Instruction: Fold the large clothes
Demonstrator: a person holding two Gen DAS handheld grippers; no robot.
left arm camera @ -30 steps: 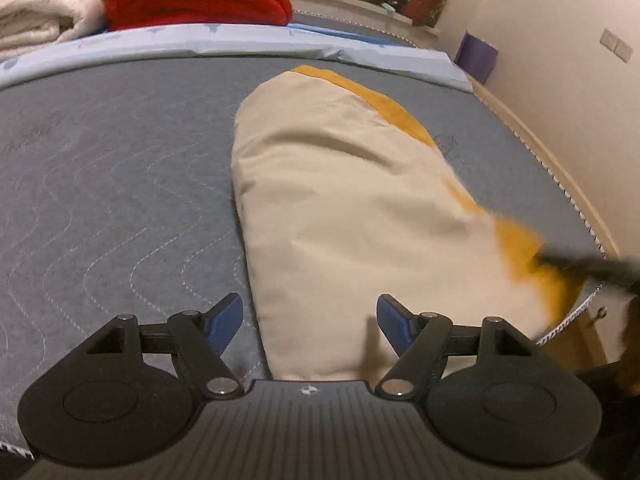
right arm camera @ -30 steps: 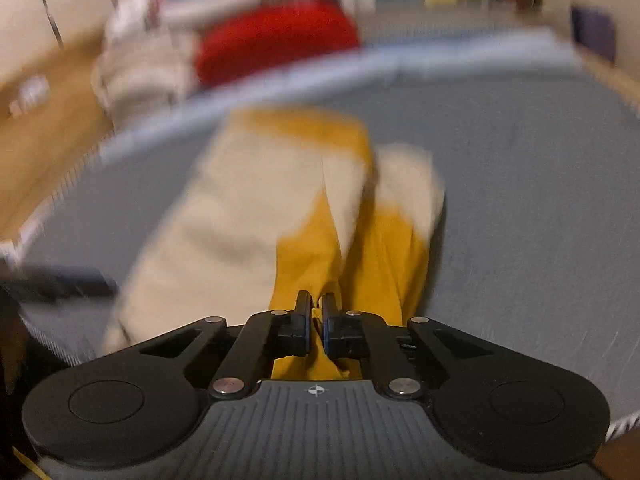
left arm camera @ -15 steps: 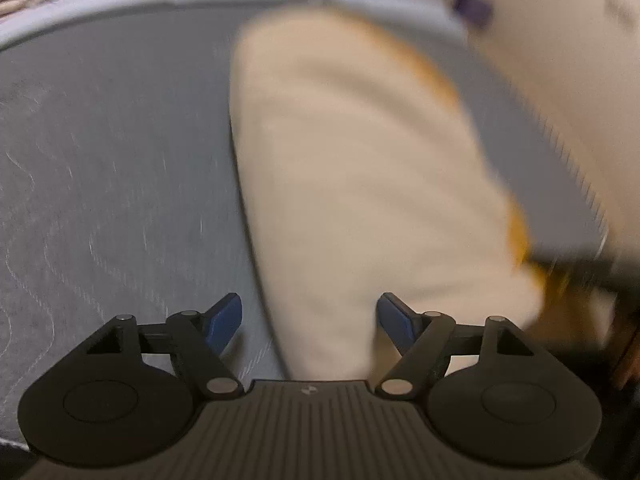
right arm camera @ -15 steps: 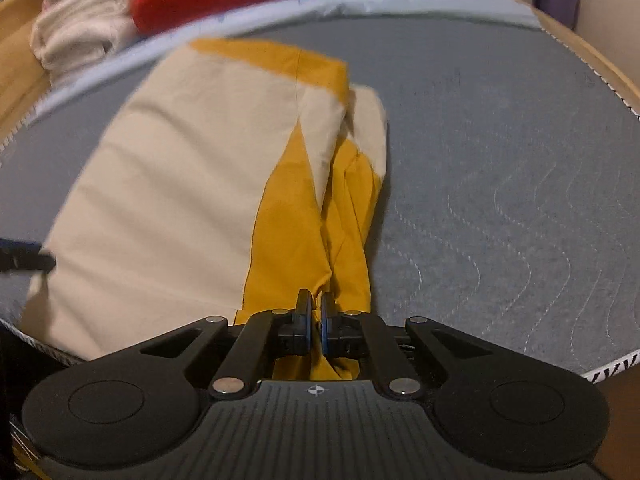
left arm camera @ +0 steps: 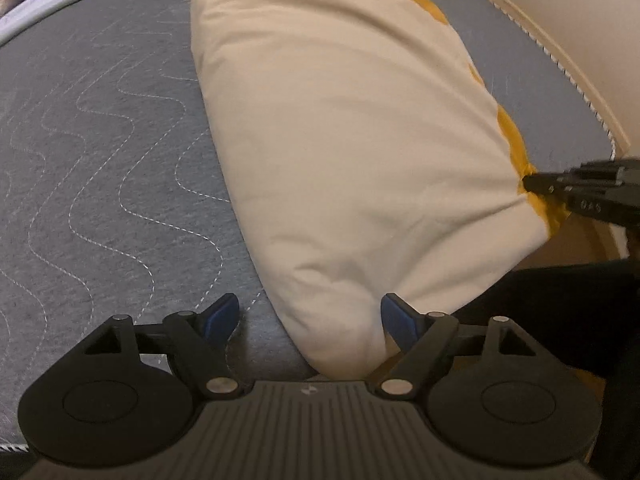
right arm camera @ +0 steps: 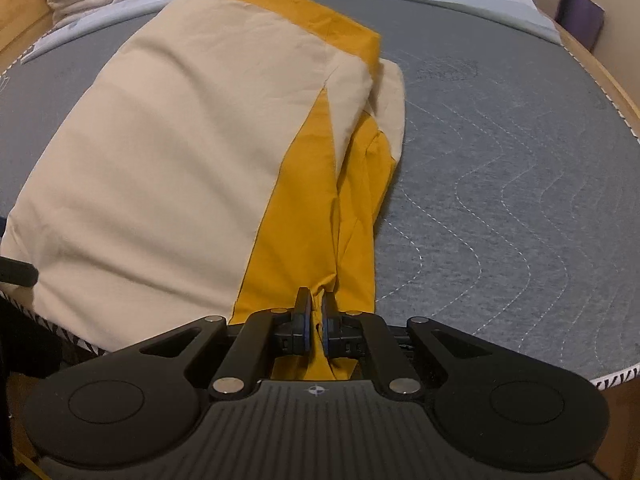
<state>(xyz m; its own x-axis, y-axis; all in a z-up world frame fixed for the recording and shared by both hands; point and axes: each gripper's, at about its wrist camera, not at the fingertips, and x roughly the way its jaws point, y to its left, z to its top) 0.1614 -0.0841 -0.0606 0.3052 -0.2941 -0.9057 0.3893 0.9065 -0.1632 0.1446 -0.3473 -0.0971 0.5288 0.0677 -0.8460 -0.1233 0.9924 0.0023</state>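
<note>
Left wrist view: the cream-and-yellow cloth (left arm camera: 352, 152) lies folded into a long band on the grey mattress (left arm camera: 100, 152), so at least one fold looks done and shorter folds probably remain; the left gripper (left arm camera: 310, 318) has its jaws wide apart, straddling the cloth's near corner without pinching it. Right wrist view: the right gripper (right arm camera: 316, 324) is clamped on the yellow edge at the cloth's (right arm camera: 180, 152) near end, at the mattress (right arm camera: 500, 184) edge.

Dim warm indoor light, soft focus, strong fisheye bending.
</note>
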